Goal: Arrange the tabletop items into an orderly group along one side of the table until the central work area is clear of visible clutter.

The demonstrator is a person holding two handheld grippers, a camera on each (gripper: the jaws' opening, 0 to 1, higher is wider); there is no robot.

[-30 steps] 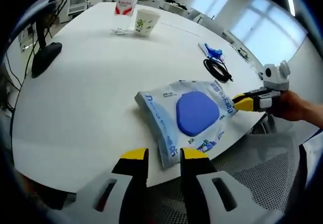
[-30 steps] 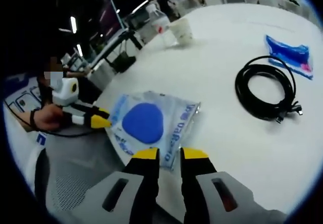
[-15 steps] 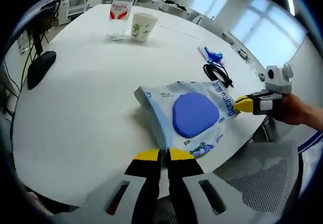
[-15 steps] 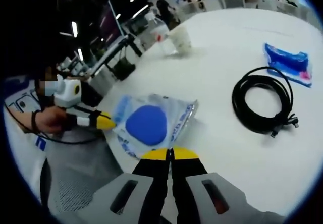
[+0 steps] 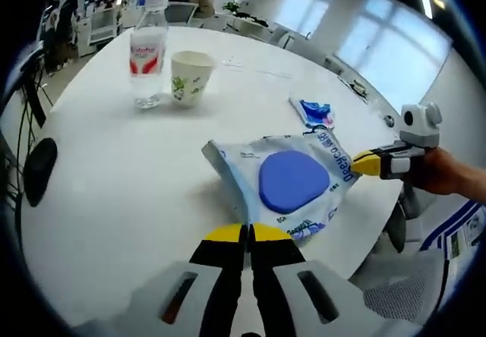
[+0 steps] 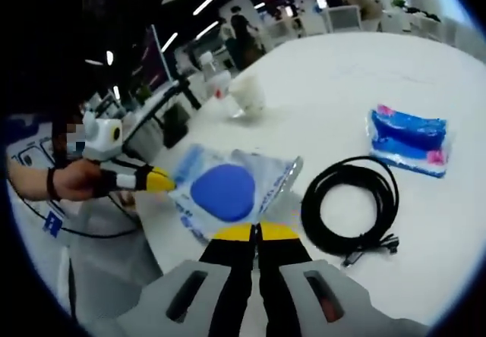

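Blue-patched pouch (image 5: 292, 177) apparently between both fingers (image 5: 225, 234).

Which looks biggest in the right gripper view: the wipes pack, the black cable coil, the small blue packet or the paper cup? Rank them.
1. Pale blue plastic wipes pack with round blue lid
2. Black coiled cable, nearly alike, so unsure
3. Small blue plastic packet
4. White paper cup, though it sits farthest, so apparent size may mislead

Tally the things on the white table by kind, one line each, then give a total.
Water bottle: 1
Paper cup: 1
Wipes pack: 1
Small blue packet: 1
Black cable coil: 1
Computer mouse: 1
Total: 6
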